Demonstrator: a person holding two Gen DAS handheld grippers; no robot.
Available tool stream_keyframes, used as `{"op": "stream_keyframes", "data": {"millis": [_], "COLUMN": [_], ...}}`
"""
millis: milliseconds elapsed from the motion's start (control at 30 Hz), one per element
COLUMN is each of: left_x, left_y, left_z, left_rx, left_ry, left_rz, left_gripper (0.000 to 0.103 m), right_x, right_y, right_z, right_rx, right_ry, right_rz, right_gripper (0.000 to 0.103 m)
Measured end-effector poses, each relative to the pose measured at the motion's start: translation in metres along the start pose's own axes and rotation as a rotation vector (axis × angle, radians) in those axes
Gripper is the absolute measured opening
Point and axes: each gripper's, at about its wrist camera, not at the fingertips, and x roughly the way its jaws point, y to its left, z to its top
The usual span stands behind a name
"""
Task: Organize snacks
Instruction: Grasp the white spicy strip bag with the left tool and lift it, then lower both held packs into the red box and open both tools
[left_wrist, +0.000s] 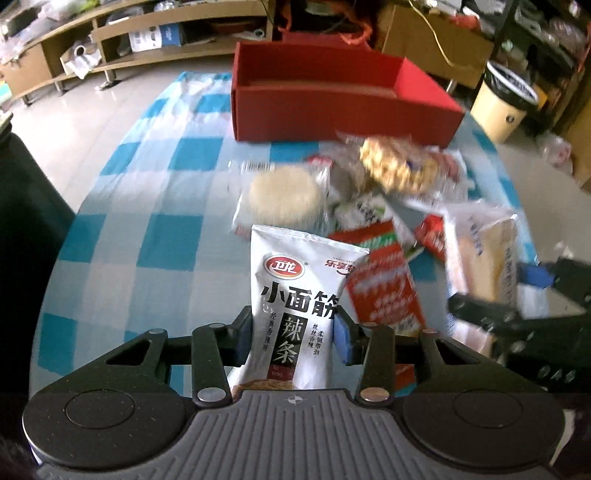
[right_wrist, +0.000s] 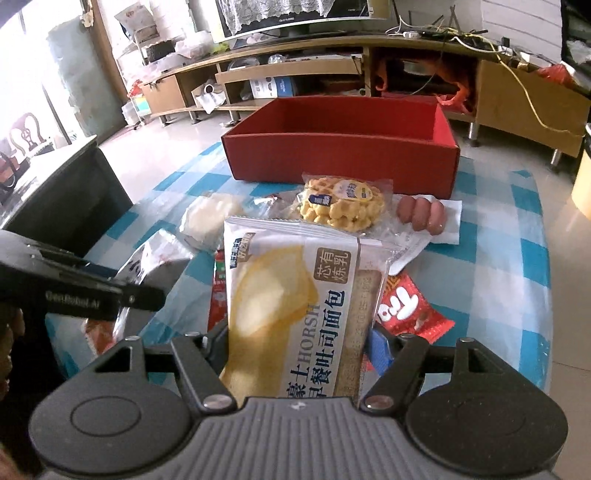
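Low wooden shelving and pale floor tiles fill the upper part of both views, behind a table covered in a blue-and-white checked plastic cloth (right_wrist: 498, 266). Upper centre on it stands the open red cardboard box (right_wrist: 343, 147), with nothing visible inside it. Below the box, mid-frame, lies the loose heap of snacks: a round yellow waffle in clear wrap (right_wrist: 341, 206), a pale round rice cake in clear wrap (left_wrist: 284, 194), pink sausages on white paper (right_wrist: 421, 214) and a red foil packet (right_wrist: 410, 310).

At lower centre of the left view, the left gripper (left_wrist: 291, 332) is closed on a white spicy-strip pouch with black lettering (left_wrist: 299, 295), held upright. In the right view, the right gripper (right_wrist: 299, 343) is pinching a clear-and-white toast bread bag (right_wrist: 291, 295), held upright too.

Both bags are slick and caught near their lower ends, so a quick swing towards the box could let one slide out. The two grippers sit near each other and might collide over the box.
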Motion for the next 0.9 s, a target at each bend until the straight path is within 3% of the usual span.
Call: {"op": "stream_keyframes", "data": {"millis": [900], "left_x": [0.024], "left_y": [-0.031], "left_z": [0.108], "left_rx": [-0.030], "left_ry": [-0.117], "left_rz": [-0.027], "left_gripper": [0.052], "right_x": [0.023], "right_y": [-0.048], "right_z": [0.092], "right_rx": [0.052], "right_ry": [-0.131], "right_rz": [-0.022], "right_gripper": [0.070]}}
